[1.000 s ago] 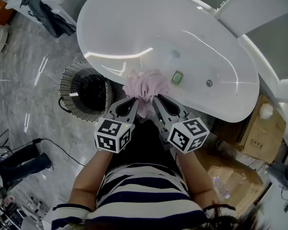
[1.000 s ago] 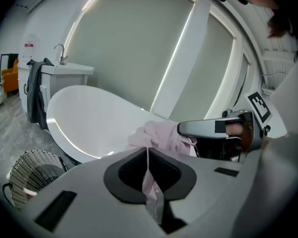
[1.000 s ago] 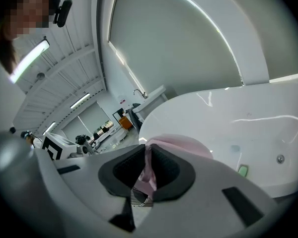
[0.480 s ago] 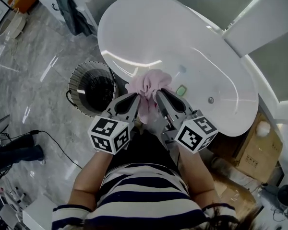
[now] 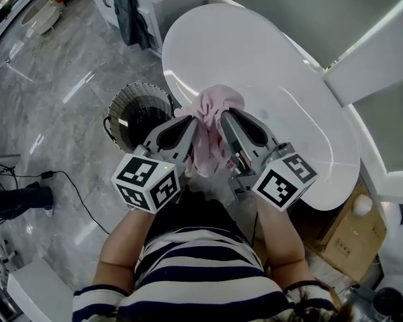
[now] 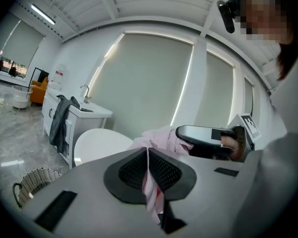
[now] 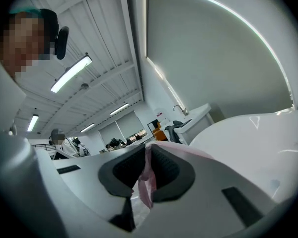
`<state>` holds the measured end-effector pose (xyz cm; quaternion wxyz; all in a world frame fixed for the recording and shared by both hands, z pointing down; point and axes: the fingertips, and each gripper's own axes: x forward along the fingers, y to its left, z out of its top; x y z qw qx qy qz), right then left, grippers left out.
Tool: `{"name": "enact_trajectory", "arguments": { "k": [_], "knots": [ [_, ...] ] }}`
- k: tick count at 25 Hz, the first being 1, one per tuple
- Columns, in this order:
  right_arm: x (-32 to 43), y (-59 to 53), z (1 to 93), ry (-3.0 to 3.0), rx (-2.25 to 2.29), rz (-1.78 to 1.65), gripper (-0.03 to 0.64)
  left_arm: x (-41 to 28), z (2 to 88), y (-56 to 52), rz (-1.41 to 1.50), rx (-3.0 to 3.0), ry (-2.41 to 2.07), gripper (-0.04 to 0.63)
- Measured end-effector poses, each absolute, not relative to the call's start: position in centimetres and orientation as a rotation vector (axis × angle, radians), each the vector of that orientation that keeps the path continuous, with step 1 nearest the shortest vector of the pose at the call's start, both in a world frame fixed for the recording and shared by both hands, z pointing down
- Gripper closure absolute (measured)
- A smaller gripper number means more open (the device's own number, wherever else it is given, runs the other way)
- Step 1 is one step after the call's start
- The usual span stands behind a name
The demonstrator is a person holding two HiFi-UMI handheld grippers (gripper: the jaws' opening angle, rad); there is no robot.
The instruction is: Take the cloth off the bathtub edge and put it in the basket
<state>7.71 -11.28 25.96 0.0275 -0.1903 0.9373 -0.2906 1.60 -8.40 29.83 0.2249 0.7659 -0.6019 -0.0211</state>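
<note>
Below you, the white bathtub (image 5: pixel 269 66) fills the upper right of the head view, and the grey marble floor (image 5: pixel 47 126) runs off to its left. On that floor, just beside the tub's near end, stands the round wire basket (image 5: pixel 129 99), its mouth open and its inside dark.

Your left gripper (image 5: pixel 188 125) and right gripper (image 5: pixel 223 118) sit side by side with their tips close together. Each has its fingers closed on a fold of the pink cloth (image 5: pixel 213 102). Each gripper's own view shows fabric pinched in the seam between the black pads, with a tail hanging below.

A second ago the cloth was bunched on the tub's near edge with both grippers low against it. Both have since come up together and the cloth has come with them, gathered between the two tips. From above you cannot tell whether its lowest fold is fully clear of the rim, but the lift looks done.

What remains is the carry to your left, over the basket's mouth. Release both grips together there, so the cloth does not catch on the wire.
</note>
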Motion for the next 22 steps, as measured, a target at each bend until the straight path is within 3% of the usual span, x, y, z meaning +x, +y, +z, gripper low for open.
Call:
{"name": "enact_trajectory", "arguments": {
  "k": [22],
  "knots": [
    [-11.3, -8.7, 16.7, 2.945, -0.176, -0.704, 0.56, -16.4, 21.1, -5.8, -0.293, 2.05, -1.903, 0.572]
  ]
}}
